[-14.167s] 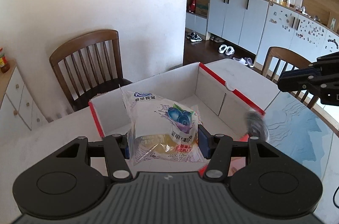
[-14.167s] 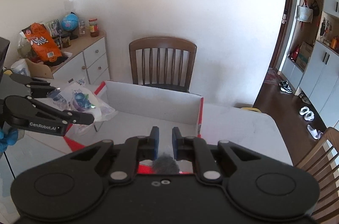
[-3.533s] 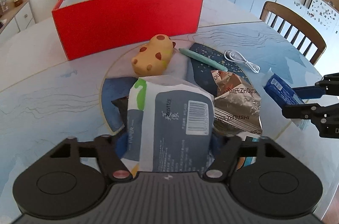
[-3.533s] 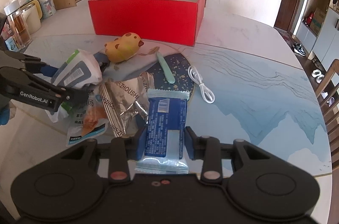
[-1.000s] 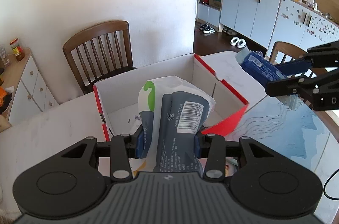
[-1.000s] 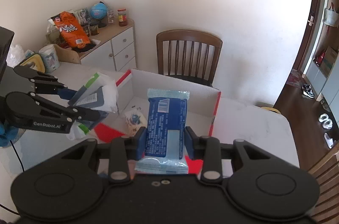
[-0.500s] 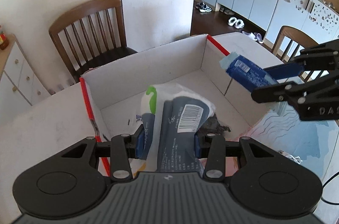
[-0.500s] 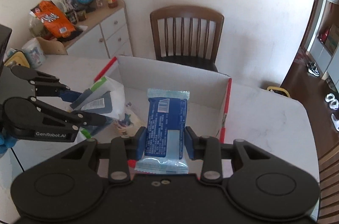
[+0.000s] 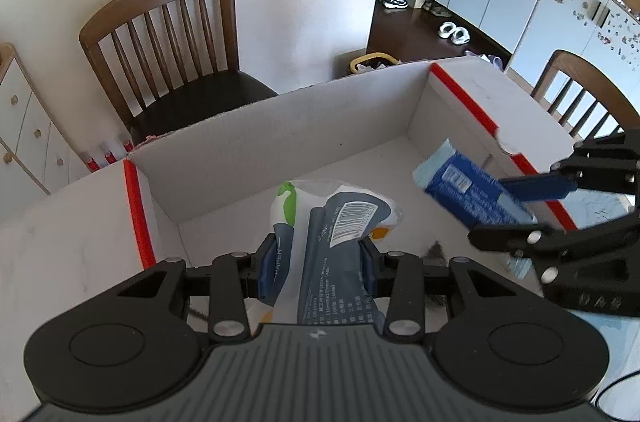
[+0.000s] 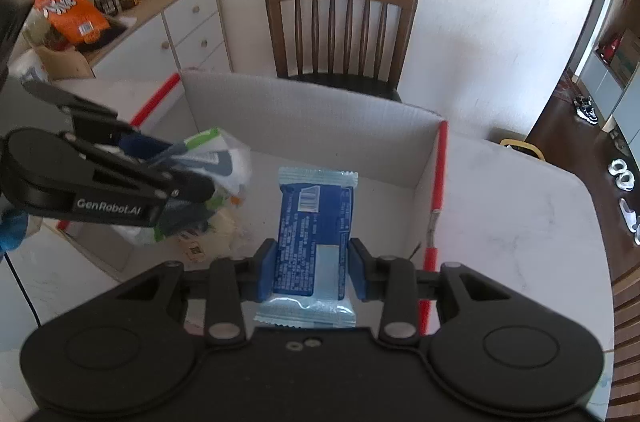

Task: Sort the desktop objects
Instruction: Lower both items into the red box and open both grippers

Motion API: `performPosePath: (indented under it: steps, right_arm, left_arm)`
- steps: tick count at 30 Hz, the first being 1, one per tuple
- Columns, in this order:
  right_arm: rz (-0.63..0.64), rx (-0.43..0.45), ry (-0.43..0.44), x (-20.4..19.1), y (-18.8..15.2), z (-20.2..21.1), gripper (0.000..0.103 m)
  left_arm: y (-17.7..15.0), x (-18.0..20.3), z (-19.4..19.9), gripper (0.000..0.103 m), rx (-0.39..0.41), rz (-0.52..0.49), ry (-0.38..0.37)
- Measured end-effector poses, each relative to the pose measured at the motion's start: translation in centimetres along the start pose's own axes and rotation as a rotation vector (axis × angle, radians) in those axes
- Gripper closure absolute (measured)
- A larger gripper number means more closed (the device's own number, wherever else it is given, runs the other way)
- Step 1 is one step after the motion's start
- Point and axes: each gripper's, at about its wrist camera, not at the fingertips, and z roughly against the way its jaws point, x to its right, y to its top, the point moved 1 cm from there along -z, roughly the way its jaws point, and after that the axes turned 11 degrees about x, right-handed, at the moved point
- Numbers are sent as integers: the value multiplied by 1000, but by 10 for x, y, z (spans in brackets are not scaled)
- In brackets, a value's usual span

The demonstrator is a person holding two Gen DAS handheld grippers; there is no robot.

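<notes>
Drop-off step: left gripper (image 9: 316, 264) w/ jaws pinching the grey-white crinkly plastic tissue pack (image 9: 334, 246) and right gripper (image 10: 312, 272) pinching the blue foil snack packet (image 10: 314, 234) both hover over the red-edged white cardboard box (image 9: 280, 126); next, prob. spread jaws to release inside.

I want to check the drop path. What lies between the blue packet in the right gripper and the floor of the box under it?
Nothing: in the right wrist view the blue packet hangs over bare white box floor. The earlier items lie to its left, under the left gripper.
</notes>
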Motion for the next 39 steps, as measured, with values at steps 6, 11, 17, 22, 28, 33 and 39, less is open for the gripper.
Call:
performPosePath:
  steps: [6,11,17,22,28,33,39]
  right_arm:
    - [21,-46,-17,-3,-4,-25,66]
    - [33,-78,-21,-4,-10,-37,66]
    - [28,-101,-22,0,-13,-43,66]
    - [28,-117,-9,-2,-18,-46,66]
    - [43,-131,-2,-3,-22,-45,63]
    - [60,-135,7,-5,-22,-39,54]
    - [40,-103,6,0,-22,-21,48]
  left_arm:
    - [4,0,-20,64,3,-18,7]
    - [2,-2,-32,64,-16,-28,-5]
    - [2,1,-42,64,-35,-52,-9]
    - [-2,3,-49,64,-49,-58,-14]
    - [-4,1,-47,61,-44,-41,-7]
    - [-3,1,-41,43,-33,-29,17]
    - [2,2,-24,36,9,-7,22]
